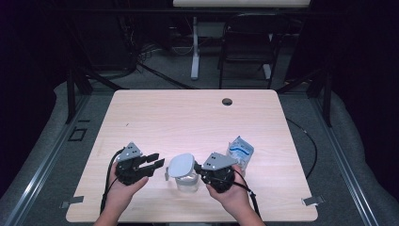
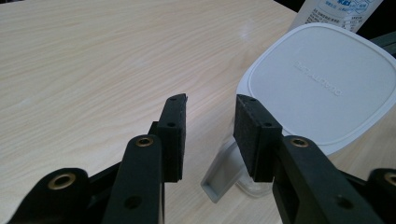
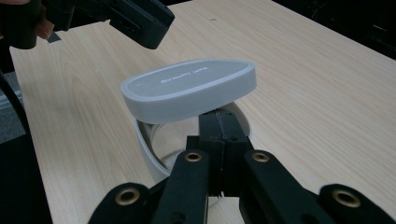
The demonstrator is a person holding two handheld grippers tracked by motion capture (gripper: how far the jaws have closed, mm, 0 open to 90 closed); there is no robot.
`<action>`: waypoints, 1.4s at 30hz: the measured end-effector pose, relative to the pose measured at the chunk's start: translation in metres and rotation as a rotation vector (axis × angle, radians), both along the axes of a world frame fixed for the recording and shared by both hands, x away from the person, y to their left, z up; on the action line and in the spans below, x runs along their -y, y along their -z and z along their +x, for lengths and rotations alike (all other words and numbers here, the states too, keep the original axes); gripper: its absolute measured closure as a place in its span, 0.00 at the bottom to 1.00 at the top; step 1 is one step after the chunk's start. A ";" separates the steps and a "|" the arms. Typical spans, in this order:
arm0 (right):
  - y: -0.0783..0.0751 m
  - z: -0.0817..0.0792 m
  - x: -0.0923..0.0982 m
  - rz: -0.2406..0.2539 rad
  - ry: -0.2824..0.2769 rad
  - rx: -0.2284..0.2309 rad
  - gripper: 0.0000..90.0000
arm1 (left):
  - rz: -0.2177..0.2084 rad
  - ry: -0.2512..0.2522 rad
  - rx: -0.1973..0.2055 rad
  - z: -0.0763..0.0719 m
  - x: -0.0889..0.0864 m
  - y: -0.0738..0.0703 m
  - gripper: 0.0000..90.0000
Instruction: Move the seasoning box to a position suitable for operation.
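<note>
A clear container (image 1: 187,182) stands near the table's front edge, with a pale grey lid (image 1: 181,165) lying tilted and askew on top of it. In the left gripper view the lid (image 2: 322,84) is at the right, and a grey latch tab (image 2: 219,182) hangs at its side. My left gripper (image 1: 157,160) is just left of the lid, open with nothing between its jaws (image 2: 210,105). My right gripper (image 1: 197,168) is shut, its tips (image 3: 219,116) against the container's near rim (image 3: 147,149) under the lid (image 3: 187,91). I cannot tell whether they pinch anything.
A white and blue pouch (image 1: 240,151) lies right of the container, behind my right hand. The wooden table (image 1: 188,117) has a cable hole (image 1: 227,101) near its far edge. A chair (image 1: 247,42) and a desk leg stand beyond it.
</note>
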State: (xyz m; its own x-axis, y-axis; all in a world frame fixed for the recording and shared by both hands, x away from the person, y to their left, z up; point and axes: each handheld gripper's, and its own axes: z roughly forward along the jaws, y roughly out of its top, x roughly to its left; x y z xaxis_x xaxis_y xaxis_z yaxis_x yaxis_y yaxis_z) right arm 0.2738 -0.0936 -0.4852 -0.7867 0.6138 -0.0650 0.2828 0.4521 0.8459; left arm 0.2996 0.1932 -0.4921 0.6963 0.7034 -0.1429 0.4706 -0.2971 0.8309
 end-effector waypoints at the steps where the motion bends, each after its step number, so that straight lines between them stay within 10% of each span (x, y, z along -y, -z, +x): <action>1: -0.001 0.000 0.000 0.000 -0.001 0.003 1.00 | -0.003 0.000 0.004 0.000 0.000 0.000 0.72; 42: -0.021 0.007 -0.027 0.006 -0.042 0.029 1.00 | -0.008 -0.028 0.002 0.001 -0.011 -0.001 0.72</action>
State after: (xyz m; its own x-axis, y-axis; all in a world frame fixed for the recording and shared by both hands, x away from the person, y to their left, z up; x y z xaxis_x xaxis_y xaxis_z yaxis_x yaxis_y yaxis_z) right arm 0.2809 -0.0670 -0.4639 -0.8095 0.5810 -0.0844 0.2392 0.4577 0.8563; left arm 0.3009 0.2042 -0.4912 0.6769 0.7212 -0.1472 0.4765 -0.2770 0.8344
